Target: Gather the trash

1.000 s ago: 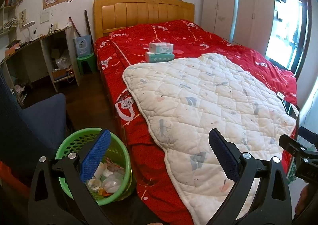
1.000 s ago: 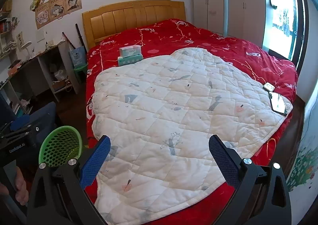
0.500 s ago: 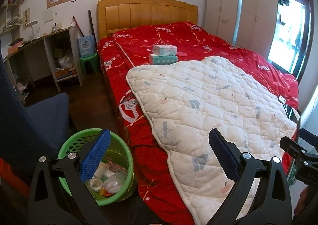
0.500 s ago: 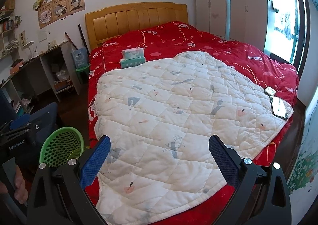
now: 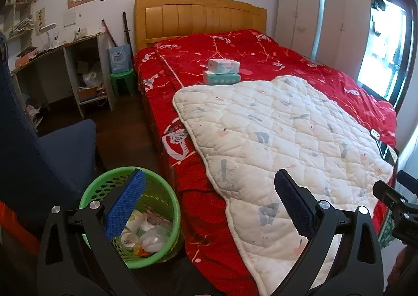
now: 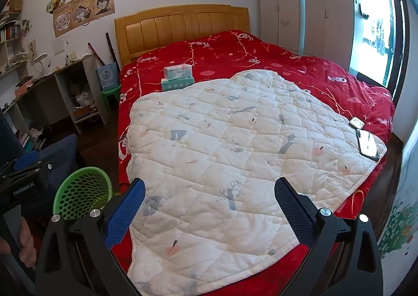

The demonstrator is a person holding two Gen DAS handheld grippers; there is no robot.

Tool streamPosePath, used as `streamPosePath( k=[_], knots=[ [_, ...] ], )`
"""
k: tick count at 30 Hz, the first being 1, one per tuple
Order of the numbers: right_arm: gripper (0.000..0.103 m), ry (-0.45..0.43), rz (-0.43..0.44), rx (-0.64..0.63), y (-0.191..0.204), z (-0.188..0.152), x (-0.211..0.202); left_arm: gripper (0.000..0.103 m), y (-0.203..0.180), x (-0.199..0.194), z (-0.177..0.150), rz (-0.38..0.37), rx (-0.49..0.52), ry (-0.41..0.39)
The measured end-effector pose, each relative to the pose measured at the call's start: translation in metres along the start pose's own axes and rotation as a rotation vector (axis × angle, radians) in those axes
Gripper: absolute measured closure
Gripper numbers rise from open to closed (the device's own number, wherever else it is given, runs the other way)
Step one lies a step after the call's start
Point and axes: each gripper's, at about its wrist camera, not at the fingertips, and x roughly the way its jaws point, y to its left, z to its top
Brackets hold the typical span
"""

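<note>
Trash (image 5: pixel 142 237) lies inside green basket (image 5: pixel 167 199) beside bed (image 5: pixel 235 50)

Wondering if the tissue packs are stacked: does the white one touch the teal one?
Touching. The right wrist view shows the white tissue pack resting directly on the teal tissue pack, no gap between them.

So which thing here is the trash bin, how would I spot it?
Find the big bed with the red cover. On the floor beside its near corner, next to a dark blue chair, stands the bin. It is the only bright green, hole-patterned round basket, with wrappers and cups inside.
</note>
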Motion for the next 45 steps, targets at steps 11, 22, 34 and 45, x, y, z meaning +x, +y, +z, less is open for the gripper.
streamPosePath(
  k=[11,22,34,45],
  knots=[
    [0.007,0.000,0.012,-0.023,0.009,0.000,0.001,0.006,0.008,-0.002,0.000,0.029,-0.026,-0.012],
    [0.007,-0.004,0.011,-0.038,0.013,0.000,0.001,0.006,0.014,-0.003,0.000,0.043,-0.043,-0.015],
    [0.007,0.001,0.020,-0.041,0.016,0.000,0.002,0.006,0.018,-0.003,0.001,0.056,-0.057,-0.016],
    [0.007,0.001,0.025,-0.045,0.019,0.000,0.004,0.006,0.024,-0.003,-0.001,0.067,-0.081,-0.013]
  ],
)
